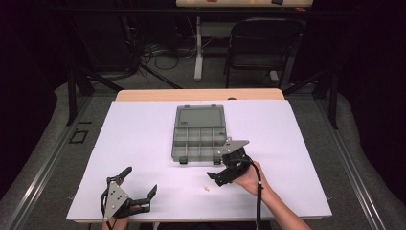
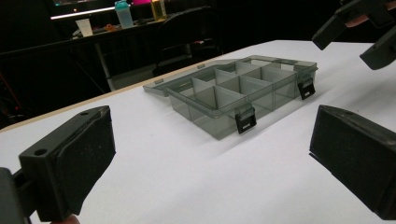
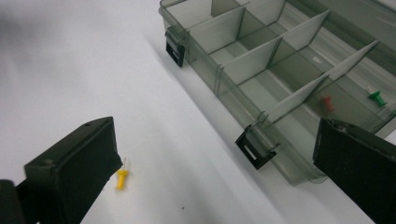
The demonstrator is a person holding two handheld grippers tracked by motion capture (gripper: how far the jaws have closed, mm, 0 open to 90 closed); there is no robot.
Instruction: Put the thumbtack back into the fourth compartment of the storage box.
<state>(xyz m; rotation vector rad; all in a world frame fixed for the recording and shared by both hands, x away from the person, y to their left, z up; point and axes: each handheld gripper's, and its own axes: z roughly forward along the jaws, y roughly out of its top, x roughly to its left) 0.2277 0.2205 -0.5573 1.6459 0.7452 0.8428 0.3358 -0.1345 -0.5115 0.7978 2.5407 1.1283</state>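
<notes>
Item: yellow pushpin (image 3: pixel 121 178), loose on the white table (image 1: pixel 143 143), at 7 o'clock from the open compartment box (image 1: pixel 198 139).
Step, as judged: pickup approach.
Right gripper (image 1: pixel 221 168): jaws spread wide, empty; must descend astride pin.
Left gripper (image 1: pixel 136 189): agape, idle at 7 o'clock.
Clearance: ample; box wall near.

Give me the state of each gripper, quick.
Left gripper: open, holding nothing, resting on the table.
Right gripper: open, holding nothing, near the yellow pushpin.
</notes>
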